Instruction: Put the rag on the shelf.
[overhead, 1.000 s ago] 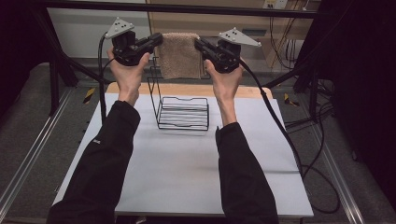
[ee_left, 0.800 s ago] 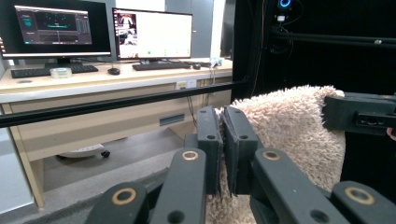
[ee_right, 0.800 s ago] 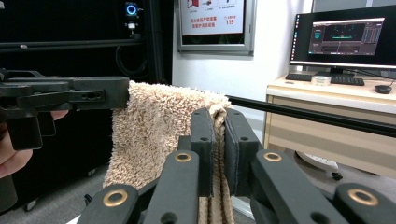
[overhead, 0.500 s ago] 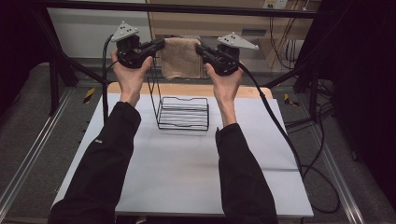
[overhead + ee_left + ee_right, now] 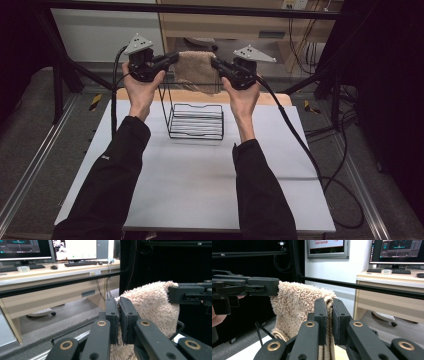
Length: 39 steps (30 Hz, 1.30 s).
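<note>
- In the high view, we held the beige towel (image 5: 197,70) stretched between the left gripper (image 5: 172,58) and the right gripper (image 5: 216,63), each pinching one upper corner. The towel hung in the air at twelve o'clock from the black wire rack (image 5: 196,121), which stood on the white table (image 5: 200,190). Its long axis ran from nine to three o'clock, roughly along the rack's tall back bar.
- In the left gripper view, our left gripper (image 5: 119,303) had its jaws pressed together on the towel's (image 5: 152,305) edge; the cloth spread toward two o'clock, where the right gripper (image 5: 175,293) clamped the far corner.
- In the right gripper view, the right gripper (image 5: 328,303) pinched a fold of towel (image 5: 297,305), the rest running toward ten o'clock to the left gripper (image 5: 275,287).
- We judged both hands about equally near the rack, so the towel should come down level over the bar.
</note>
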Each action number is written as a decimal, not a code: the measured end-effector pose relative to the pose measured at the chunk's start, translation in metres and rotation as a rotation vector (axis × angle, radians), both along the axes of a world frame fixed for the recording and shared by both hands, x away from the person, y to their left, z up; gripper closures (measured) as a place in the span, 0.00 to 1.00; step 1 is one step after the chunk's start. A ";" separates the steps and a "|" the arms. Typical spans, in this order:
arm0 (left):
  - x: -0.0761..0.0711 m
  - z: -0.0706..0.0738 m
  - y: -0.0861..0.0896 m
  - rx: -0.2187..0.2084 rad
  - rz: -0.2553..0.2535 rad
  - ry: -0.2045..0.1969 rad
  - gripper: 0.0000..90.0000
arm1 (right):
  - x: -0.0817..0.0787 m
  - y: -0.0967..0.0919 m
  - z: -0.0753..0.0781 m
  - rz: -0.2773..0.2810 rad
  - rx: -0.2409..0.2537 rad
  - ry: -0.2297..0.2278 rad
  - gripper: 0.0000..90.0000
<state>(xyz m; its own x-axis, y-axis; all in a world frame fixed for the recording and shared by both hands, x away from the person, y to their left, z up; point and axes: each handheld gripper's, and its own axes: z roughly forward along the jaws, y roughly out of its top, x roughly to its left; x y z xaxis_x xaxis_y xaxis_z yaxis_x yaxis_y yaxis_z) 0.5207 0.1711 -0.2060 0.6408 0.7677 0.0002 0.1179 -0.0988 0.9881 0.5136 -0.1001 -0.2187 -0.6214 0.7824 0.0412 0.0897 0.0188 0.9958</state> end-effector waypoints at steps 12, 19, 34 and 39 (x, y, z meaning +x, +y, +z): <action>-0.013 -0.008 0.007 0.014 -0.039 -0.003 0.95 | -0.006 -0.001 -0.010 0.027 -0.002 0.002 0.93; -0.023 -0.010 0.011 0.006 -0.057 -0.007 0.95 | -0.013 0.000 -0.010 0.042 -0.009 -0.006 0.93; -0.038 -0.016 0.012 0.049 -0.098 0.059 0.94 | -0.026 -0.001 -0.010 0.074 -0.089 0.016 0.92; -0.042 -0.020 0.012 0.071 -0.101 0.086 0.94 | -0.030 -0.001 -0.011 0.091 -0.131 0.029 0.92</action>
